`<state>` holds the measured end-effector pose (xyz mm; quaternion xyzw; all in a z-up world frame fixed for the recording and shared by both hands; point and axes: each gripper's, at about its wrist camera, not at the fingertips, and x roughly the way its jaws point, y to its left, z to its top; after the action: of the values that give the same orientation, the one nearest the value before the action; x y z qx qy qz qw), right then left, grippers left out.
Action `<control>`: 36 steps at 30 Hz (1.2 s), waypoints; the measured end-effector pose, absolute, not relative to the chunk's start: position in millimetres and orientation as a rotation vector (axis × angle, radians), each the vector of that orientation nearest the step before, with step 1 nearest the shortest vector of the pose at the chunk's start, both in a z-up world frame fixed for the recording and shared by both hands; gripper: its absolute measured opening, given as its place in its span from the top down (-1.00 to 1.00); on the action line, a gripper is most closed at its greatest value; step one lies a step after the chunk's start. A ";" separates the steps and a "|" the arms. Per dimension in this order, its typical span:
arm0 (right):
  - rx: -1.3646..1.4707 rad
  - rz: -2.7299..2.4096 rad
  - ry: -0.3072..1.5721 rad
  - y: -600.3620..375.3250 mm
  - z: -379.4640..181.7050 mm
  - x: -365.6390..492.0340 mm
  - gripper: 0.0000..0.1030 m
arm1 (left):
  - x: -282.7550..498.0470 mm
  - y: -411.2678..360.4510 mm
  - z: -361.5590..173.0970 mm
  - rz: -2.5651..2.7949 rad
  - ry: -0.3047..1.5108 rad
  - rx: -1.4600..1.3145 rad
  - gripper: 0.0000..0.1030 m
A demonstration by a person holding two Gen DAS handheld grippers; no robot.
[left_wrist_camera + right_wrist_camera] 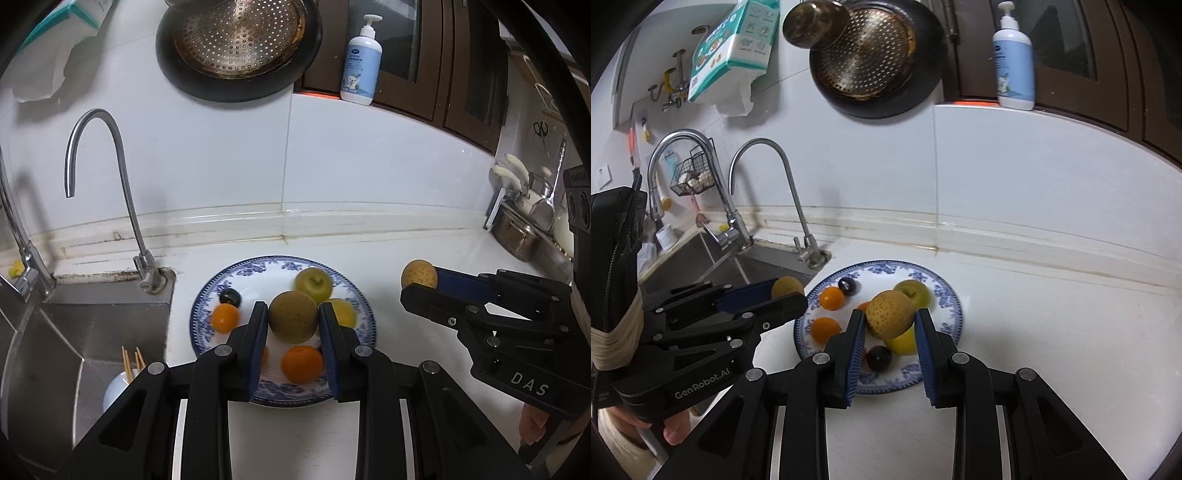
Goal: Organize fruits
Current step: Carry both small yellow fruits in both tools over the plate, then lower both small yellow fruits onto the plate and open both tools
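A blue-patterned white plate [207, 306] [945, 291] sits on the white counter, holding a green apple [314, 283] [916, 291], orange citrus fruits [225, 317] [831, 298], dark plums [229, 296] [879, 357] and a yellow fruit [345, 312]. My left gripper [293, 321] is shut on a brown-green pear [293, 321] above the plate; it also shows in the right wrist view [786, 291]. My right gripper [891, 320] is shut on a yellow-brown pear [889, 319] above the plate's right part; it shows in the left wrist view [421, 280].
A steel sink [74, 332] with two faucets [110, 184] lies left of the plate. A cup with chopsticks [122, 380] stands in the sink. A pan with strainer [240, 44] hangs on the wall. A lotion bottle [362, 66] stands on the ledge; utensil rack [524, 214] at right.
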<state>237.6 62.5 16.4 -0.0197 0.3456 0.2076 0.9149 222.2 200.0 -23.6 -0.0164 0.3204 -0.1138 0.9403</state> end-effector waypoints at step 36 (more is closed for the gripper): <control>-0.027 0.383 0.871 99.7 -46.0 317.6 0.32 | 315.8 227.4 -60.9 -0.246 0.738 0.137 -0.03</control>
<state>317.6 99.7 -46.0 -0.0129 0.4194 0.1842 0.8888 315.8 227.4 -60.9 0.0669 0.3595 -0.1197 0.9230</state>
